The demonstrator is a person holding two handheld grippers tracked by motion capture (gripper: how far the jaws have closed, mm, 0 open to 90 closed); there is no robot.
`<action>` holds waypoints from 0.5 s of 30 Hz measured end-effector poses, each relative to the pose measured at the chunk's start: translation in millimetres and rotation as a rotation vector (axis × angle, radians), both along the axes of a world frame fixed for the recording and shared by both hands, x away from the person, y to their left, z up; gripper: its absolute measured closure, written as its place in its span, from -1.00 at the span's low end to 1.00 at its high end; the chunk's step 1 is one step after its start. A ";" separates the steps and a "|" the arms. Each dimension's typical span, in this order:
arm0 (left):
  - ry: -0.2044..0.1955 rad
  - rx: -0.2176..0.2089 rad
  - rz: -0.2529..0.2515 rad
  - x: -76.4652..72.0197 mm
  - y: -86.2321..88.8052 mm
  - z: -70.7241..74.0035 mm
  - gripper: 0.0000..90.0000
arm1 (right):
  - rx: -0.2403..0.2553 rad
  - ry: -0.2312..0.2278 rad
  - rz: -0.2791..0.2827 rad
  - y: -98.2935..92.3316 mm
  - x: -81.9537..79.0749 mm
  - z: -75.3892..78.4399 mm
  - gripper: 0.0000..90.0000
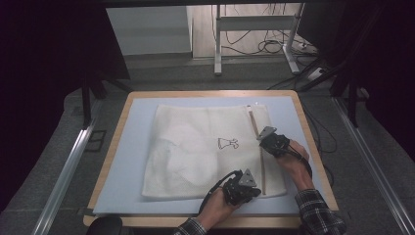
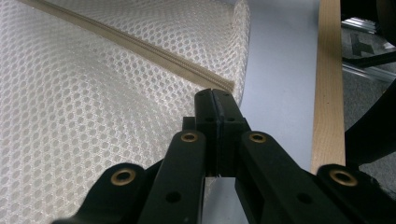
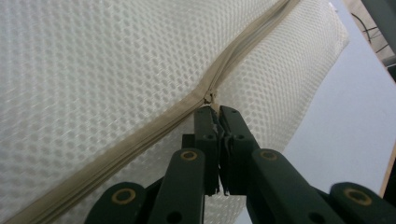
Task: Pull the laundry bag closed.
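On the pale blue worktop [image 1: 132, 147] lies the white mesh laundry bag [image 1: 195, 152], its beige zipper end pinched by the left claw [image 2: 215, 95] while the right claw [image 3: 214, 108] pinches the zipper pull [image 3: 211, 98], which should likely travel straight along the taut tape.

A lab is suggested: a padded table [image 1: 122, 142] is ringed by dark curtains [image 1: 44, 73], with cables [image 1: 266, 44] (loose) on the floor by a metal stand [image 1: 254, 22].
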State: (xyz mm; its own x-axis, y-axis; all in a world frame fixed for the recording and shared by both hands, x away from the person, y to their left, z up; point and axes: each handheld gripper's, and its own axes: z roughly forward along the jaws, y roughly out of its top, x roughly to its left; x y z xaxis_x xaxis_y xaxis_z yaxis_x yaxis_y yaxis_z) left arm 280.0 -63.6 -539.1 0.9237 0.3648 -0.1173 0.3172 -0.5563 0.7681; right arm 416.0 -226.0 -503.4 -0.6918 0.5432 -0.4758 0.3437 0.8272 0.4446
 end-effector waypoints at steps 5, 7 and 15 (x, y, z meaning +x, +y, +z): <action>-0.001 0.002 0.000 -0.1 0.0 0.1 1.00 | -0.004 -0.007 -0.010 2.5 7.5 0.5 0.92; -0.001 0.003 0.000 -0.2 0.0 0.1 1.00 | -0.008 -0.008 -0.013 3.2 10.3 0.0 0.92; 0.001 0.001 0.000 0.0 0.1 0.1 1.00 | -0.011 -0.007 -0.022 5.2 18.7 -2.3 0.92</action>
State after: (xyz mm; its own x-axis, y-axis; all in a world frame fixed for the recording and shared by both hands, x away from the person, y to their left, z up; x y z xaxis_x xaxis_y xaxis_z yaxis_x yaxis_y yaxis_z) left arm 280.1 -63.5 -539.0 0.9237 0.3645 -0.1178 0.3178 -0.5572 0.7671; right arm 434.7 -220.8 -505.7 -0.6765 0.5527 -0.4866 0.3588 0.8245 0.4376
